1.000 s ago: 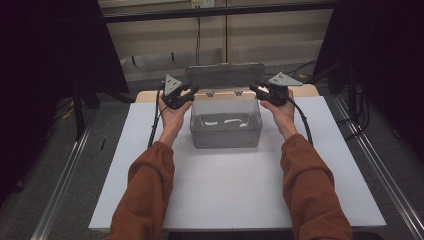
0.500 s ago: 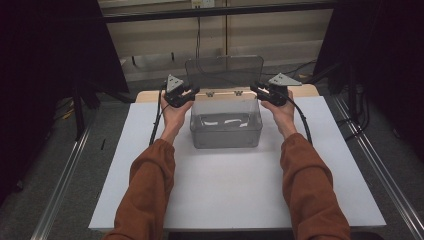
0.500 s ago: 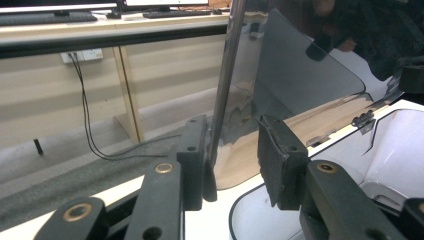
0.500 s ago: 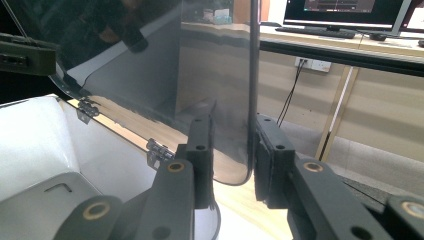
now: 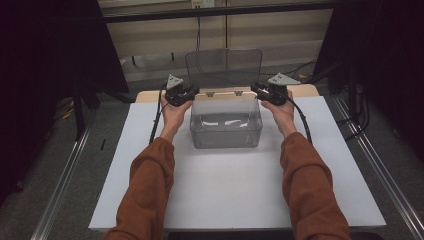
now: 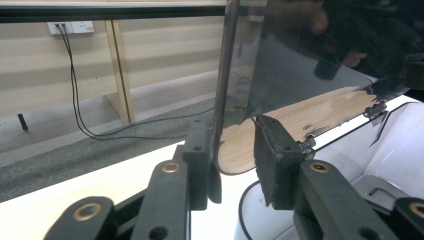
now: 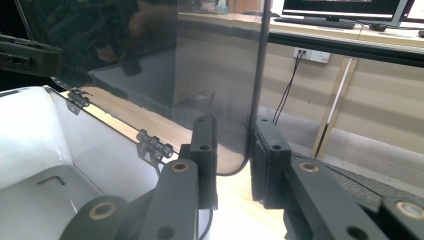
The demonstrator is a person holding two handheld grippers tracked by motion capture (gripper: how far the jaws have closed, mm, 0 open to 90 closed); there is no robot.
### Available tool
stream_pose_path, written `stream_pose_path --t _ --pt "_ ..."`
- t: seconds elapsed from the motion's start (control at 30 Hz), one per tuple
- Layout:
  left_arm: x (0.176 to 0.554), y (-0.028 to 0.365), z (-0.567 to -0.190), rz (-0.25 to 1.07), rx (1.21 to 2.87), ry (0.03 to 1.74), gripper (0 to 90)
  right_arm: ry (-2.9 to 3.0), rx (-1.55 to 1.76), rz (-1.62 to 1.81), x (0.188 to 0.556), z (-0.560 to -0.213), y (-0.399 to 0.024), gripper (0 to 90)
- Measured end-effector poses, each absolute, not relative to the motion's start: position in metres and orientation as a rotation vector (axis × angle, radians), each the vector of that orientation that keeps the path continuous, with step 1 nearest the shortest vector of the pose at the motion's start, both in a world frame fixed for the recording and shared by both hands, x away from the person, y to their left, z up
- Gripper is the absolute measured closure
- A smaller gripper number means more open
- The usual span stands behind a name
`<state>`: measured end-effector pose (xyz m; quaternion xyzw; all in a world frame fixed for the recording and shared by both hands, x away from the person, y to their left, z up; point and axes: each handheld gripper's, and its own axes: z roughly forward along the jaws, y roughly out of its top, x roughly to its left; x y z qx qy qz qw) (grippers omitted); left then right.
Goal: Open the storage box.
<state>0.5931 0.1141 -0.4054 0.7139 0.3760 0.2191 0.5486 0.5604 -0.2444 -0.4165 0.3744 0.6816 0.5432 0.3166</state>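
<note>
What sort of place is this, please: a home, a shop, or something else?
Probably a lab or recording workroom, not a home. A white table stands between dark curtains, a wall socket with trailing cables sits behind, and monitors rest on a desk.

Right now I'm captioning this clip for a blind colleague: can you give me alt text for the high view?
A person's two hands, each holding a gripper, left and right, flank the raised clear lid of a clear plastic box. The box sits on a white table; orange sleeves enter from below.
</note>
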Motion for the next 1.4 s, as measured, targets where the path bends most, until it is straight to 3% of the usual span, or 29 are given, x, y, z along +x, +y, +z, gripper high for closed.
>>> stream_pose_path --t 0.53,1.4 --pt "0.603 0.115 -0.406 0.439 1.691 0.958 71.6 1.783 1.086 1.489 0.567 -0.418 -0.246 73.7" --pt "0.613 0.109 -0.402 0.332 1.705 1.073 62.5 1.811 1.372 1.509 0.582 -0.408 -0.244 69.7"
